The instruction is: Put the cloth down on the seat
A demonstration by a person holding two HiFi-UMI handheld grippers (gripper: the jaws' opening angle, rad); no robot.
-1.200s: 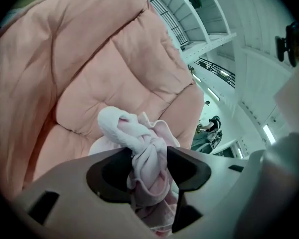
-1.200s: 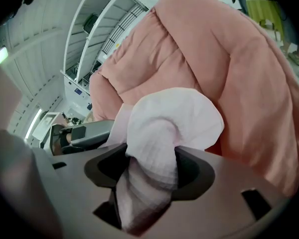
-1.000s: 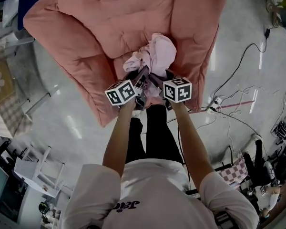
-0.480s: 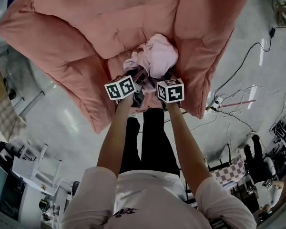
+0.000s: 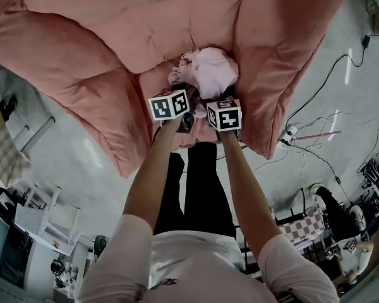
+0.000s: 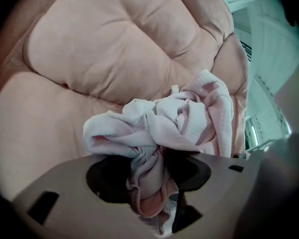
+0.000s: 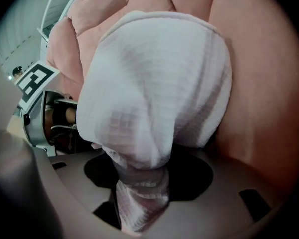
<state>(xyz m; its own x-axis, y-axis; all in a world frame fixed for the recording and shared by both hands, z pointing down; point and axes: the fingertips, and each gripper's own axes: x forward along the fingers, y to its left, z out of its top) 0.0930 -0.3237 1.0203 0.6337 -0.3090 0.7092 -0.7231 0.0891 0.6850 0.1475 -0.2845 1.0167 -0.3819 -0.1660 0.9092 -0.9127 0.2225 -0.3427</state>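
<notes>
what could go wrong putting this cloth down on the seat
1. The cloth is wadded deep between the jaws of the left tongs, so it may snag and get pulled back off the seat afterwards.
2. The right tongs have just been opening their jaws with cloth between them; a lopsided release could leave the bundle hanging from one side.

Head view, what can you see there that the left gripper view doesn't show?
Only the head view shows the person's arms, legs, the two marker cubes and cables on the floor. Only the left gripper view shows, close up, the cloth bunched between the jaws of the left hand-held gripper. Both show the pink cloth and the pink armchair.
</notes>
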